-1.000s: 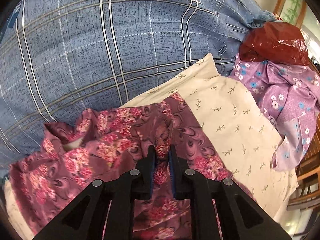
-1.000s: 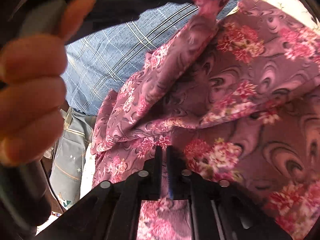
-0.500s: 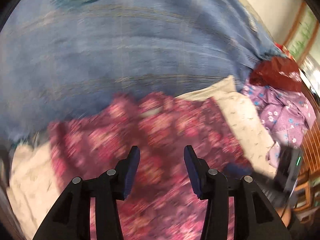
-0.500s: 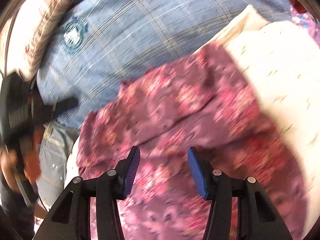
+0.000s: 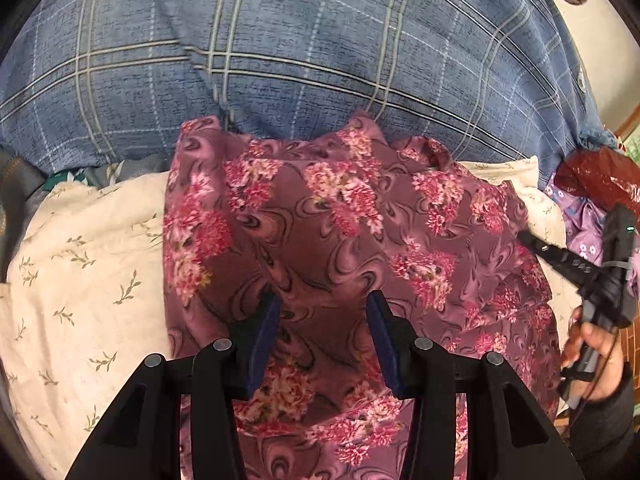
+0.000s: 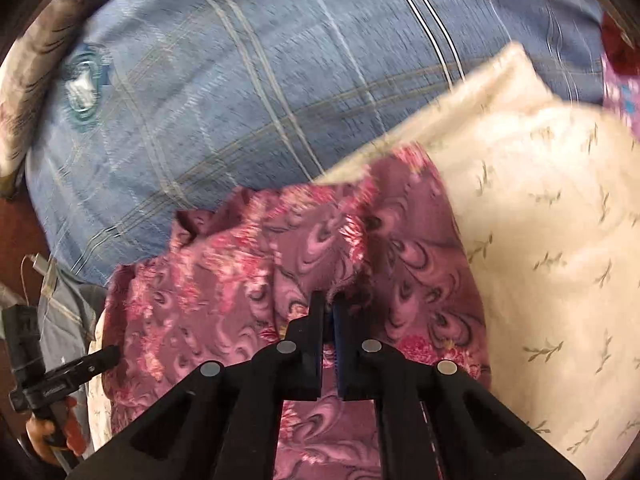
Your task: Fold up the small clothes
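My left gripper hovers with its fingers spread wide, nothing between them, just above the floral garment that lies crumpled ahead of and beneath both tools. My right gripper has its fingers pressed together on a raised ridge of that same garment; I judge the pinch is there to lift an edge so it can be carried across into a fold. The garment rests on a cream sprigged cloth, spread as a soft working surface, with the blue plaid cover beyond my fingertips. From the left view, my right tool comes in at the garment's right-hand edge. The cloth is thin and slippery-looking, so a shallow pinch may slide off once I pull.
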Tool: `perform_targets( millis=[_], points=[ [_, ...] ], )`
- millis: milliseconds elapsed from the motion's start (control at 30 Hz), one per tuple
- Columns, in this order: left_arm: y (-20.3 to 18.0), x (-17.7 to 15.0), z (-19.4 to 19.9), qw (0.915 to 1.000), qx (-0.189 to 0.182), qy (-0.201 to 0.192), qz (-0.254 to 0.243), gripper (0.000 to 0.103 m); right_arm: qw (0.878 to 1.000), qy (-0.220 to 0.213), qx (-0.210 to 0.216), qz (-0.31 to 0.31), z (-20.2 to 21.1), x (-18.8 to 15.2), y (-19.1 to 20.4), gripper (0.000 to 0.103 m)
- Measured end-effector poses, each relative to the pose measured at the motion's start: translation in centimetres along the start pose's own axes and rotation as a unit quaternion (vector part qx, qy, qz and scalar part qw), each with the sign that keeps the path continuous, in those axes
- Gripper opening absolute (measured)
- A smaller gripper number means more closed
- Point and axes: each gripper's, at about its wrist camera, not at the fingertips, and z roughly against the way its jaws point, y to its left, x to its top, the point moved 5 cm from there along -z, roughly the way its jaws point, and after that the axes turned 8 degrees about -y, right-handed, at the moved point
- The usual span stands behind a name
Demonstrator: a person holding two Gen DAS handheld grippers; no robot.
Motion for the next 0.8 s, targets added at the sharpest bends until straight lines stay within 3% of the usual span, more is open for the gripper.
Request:
perform_targets(
  millis=[167,400,667,800],
  points=[
    [-0.8,0.3,-1.8,1.0000,-0.003,0.001,-0.008,0.044,0.998,-0.048,-0.007,0.025,4.3,1.1,0.6,0.003],
    [-1.4,-0.8,-3.8,0.9995,0.016,0.009,-0.027,0.044,0.996,-0.020,-0.056,0.061,3.1,-0.9,-0.3,0.003],
    [-1.7,-0.9,-3.9,0.9992,0.020,0.004,-0.035,0.044,0.995,-0.013,-0.067,0.072,1.9,-1.6,-0.8,0.003],
    [-1.7,-0.5,-2.1,0.9991,0.012,-0.014,-0.038,0.044,0.995,-0.029,-0.064,0.068,3.2,-1.2,-0.9,0.003]
  ],
)
